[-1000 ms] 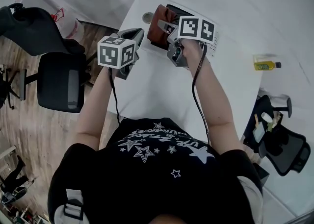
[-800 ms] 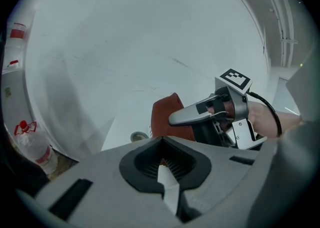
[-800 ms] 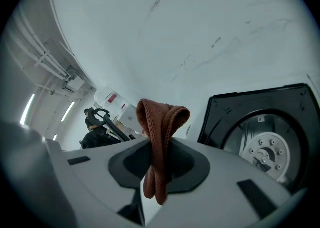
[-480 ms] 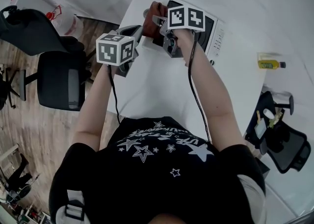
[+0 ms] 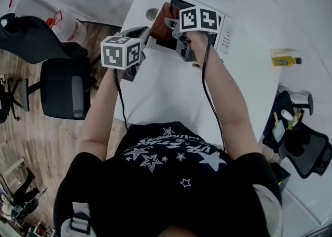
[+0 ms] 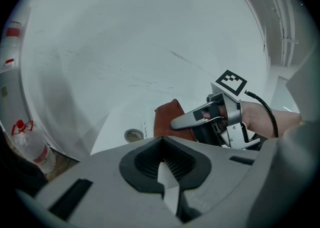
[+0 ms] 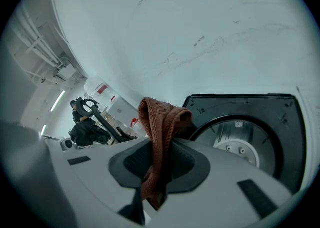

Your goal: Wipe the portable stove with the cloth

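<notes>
Right gripper [image 7: 157,172] is clamped on the cloth [image 7: 161,122]. The rust-brown fabric is pinched between the jaws and bunches up in a fold above them. In the head view this gripper [image 5: 171,23] holds the cloth [image 5: 161,21] at the left edge of the portable stove [image 5: 224,32]. I cannot tell whether the fabric touches the stove top.

Stove top is black with a round silver burner pan [image 7: 239,144] sunk in the middle. It sits at the far end of the white table [image 5: 166,91].

Left gripper [image 6: 165,177] has its jaws together with nothing between them, and only white table shows through the gap behind the pads. It hovers over the table's left edge [image 5: 141,35], just beside the right gripper and short of the stove.

Containers:
- small bottle [image 5: 284,60] on the table, well to the right of the stove, with yellow contents and a dark cap.
- clear plastic jug [image 5: 65,26] with a red-marked label, on the floor off the table's left side. Contents not readable.
- small round piece [image 6: 133,134] on the table just left of the cloth, too small to tell what it is or whether it holds anything.

Black office chair [image 5: 62,88] stands on the wood floor to the left.
</notes>
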Available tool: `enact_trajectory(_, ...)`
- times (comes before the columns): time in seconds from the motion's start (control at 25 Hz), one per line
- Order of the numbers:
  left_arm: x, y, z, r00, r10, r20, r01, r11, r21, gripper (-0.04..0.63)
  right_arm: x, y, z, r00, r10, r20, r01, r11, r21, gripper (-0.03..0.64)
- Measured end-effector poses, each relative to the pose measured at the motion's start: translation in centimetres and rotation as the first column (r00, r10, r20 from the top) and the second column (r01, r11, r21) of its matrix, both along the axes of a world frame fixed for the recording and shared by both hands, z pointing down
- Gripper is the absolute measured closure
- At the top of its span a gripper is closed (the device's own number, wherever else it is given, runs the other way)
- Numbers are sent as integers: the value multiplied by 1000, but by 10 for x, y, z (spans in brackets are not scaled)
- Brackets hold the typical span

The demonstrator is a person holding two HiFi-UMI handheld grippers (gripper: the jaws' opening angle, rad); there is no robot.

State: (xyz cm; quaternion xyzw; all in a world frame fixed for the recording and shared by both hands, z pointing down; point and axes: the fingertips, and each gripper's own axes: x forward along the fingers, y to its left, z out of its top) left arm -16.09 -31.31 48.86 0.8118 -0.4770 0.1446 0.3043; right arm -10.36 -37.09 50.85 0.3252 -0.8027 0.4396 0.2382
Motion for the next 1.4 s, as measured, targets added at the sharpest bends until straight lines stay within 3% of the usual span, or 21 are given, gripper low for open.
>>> enact_trajectory(0.52,36,6,-10,998,54,38,-54,998,11,588,70,12,0,997,71,-23,-71,997,-4,549)
enact_trajectory(1.4,99,12,-17,990,134,41,-135,991,21,588,179,26,0,971,238,-10,-238,971,-7,549)
